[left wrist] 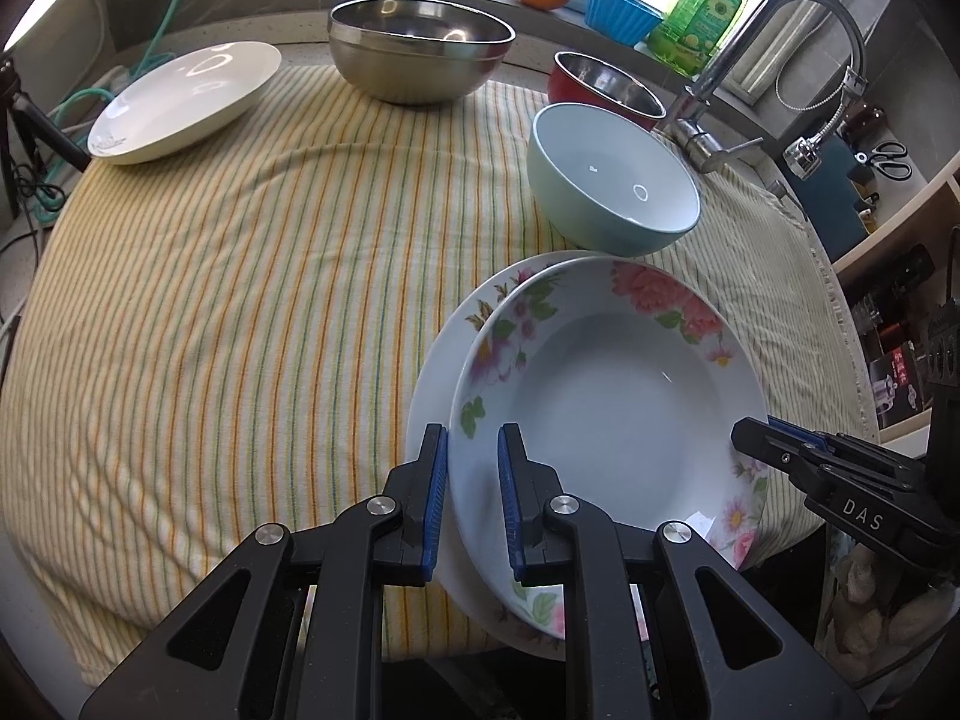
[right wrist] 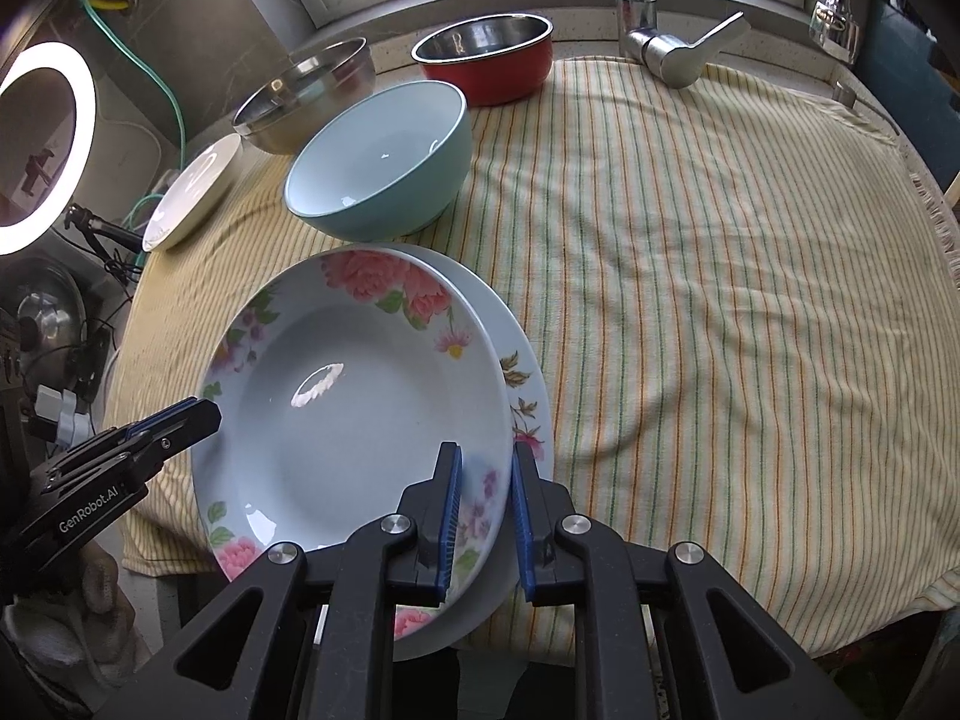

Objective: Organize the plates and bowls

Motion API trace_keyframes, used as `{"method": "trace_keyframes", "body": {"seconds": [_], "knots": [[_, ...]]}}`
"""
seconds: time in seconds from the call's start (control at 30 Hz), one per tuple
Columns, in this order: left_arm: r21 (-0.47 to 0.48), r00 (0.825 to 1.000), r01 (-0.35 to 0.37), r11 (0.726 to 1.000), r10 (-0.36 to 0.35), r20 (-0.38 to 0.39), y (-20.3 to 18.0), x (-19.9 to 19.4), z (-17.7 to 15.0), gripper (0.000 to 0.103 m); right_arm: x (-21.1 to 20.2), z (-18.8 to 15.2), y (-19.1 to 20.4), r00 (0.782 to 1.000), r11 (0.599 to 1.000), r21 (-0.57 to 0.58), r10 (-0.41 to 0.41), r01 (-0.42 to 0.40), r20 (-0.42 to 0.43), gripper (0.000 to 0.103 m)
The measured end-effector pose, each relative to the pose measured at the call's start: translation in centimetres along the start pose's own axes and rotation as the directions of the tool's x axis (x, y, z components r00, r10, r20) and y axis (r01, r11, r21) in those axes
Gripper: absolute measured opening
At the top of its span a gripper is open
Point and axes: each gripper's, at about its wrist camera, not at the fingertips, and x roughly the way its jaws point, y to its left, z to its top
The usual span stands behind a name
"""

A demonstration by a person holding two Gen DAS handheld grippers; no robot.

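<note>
A deep floral plate (left wrist: 606, 402) (right wrist: 354, 414) lies on a second floral plate (left wrist: 462, 312) (right wrist: 522, 372) at the near edge of the striped cloth. My left gripper (left wrist: 473, 498) straddles the top plate's left rim, one finger inside and one outside. My right gripper (right wrist: 485, 516) straddles its right rim the same way; it shows in the left wrist view (left wrist: 774, 438). Both sit close on the rim. A light blue bowl (left wrist: 612, 180) (right wrist: 378, 162) stands just behind the plates.
A white plate (left wrist: 186, 99) (right wrist: 192, 192) sits at the far left, a large steel bowl (left wrist: 420, 45) (right wrist: 300, 96) and a red bowl (left wrist: 606, 87) (right wrist: 486, 57) at the back. A faucet (left wrist: 780, 60) (right wrist: 660, 42) rises at the far right. The striped cloth (left wrist: 240, 312) (right wrist: 720, 300) covers the counter.
</note>
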Motion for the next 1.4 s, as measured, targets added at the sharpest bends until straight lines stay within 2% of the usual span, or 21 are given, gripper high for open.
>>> {"method": "trace_keyframes", "body": {"seconds": [0.1,0.2,0.73,1.23,1.4], "knots": [[0.008,1.000,-0.004,1.000,0.004,0.006,-0.1,-0.2,0.1,0.015,-0.3,0.1,0.2,1.000,1.000,-0.019,-0.023,0.023,0.020,0.017],[0.010,1.000,-0.005,1.000,0.005,0.013,-0.1,-0.4,0.2,0.015,-0.6,0.3,0.6,0.999,0.999,-0.034,-0.022,0.024,0.033,0.022],[0.005,0.998,-0.022,1.000,0.022,0.053,0.4,-2.0,0.6,0.015,-2.2,0.4,1.6,0.996,0.997,-0.071,-0.036,0.042,0.083,0.023],[-0.058,0.992,-0.066,0.996,0.072,0.108,1.8,-4.5,0.3,0.015,-4.3,1.0,4.3,0.987,0.988,-0.149,0.051,-0.028,0.153,0.023],[-0.106,0.987,-0.081,0.991,0.095,0.130,2.9,-5.6,0.2,0.015,-4.7,1.4,5.9,0.984,0.976,-0.214,0.081,-0.046,0.159,0.023]]}}
